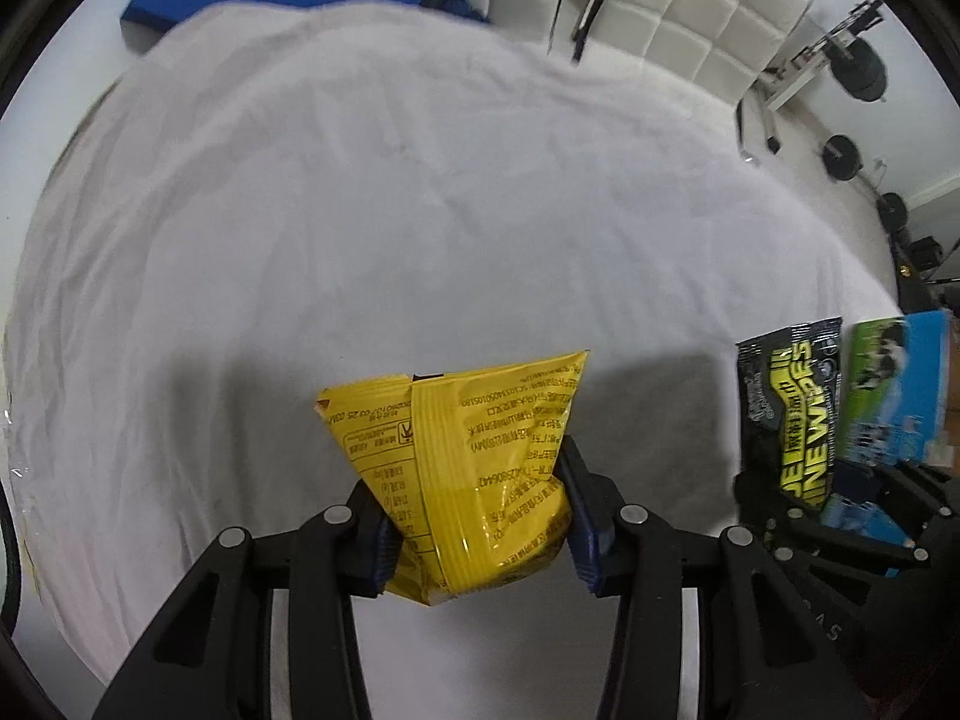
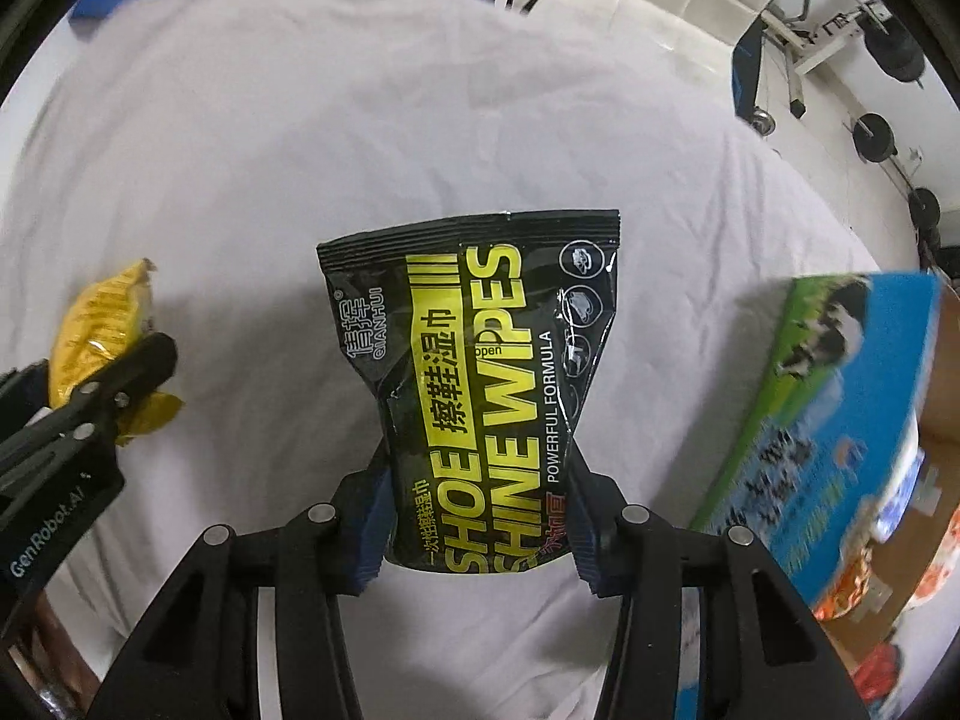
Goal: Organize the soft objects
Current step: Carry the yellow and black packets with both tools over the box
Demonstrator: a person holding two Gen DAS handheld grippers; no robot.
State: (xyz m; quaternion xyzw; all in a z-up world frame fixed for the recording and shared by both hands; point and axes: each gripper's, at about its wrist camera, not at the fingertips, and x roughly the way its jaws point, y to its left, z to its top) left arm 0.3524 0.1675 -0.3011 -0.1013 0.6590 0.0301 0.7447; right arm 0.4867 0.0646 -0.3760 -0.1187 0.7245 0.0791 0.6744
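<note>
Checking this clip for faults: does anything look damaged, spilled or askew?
Nothing spilled or torn. The yellow packet is creased and pinched in the left gripper; the shoe wipes pack is squeezed in the right gripper.

The yellow bag (image 1: 480, 468) is shiny, crinkly plastic. The black wipes pack (image 2: 480, 384) is glossy too. The white sheet (image 1: 420, 210) is soft, wrinkled cloth. The blurry blue-and-green box (image 2: 840, 420) may be cardboard.

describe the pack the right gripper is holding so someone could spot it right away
Over the white bedsheet, the right gripper is shut on a soft black pouch, left of a blue and green box. Bold yellow "SHOE SHINE WIPES" lettering sets it apart from the plain yellow packet in the left gripper.
</note>
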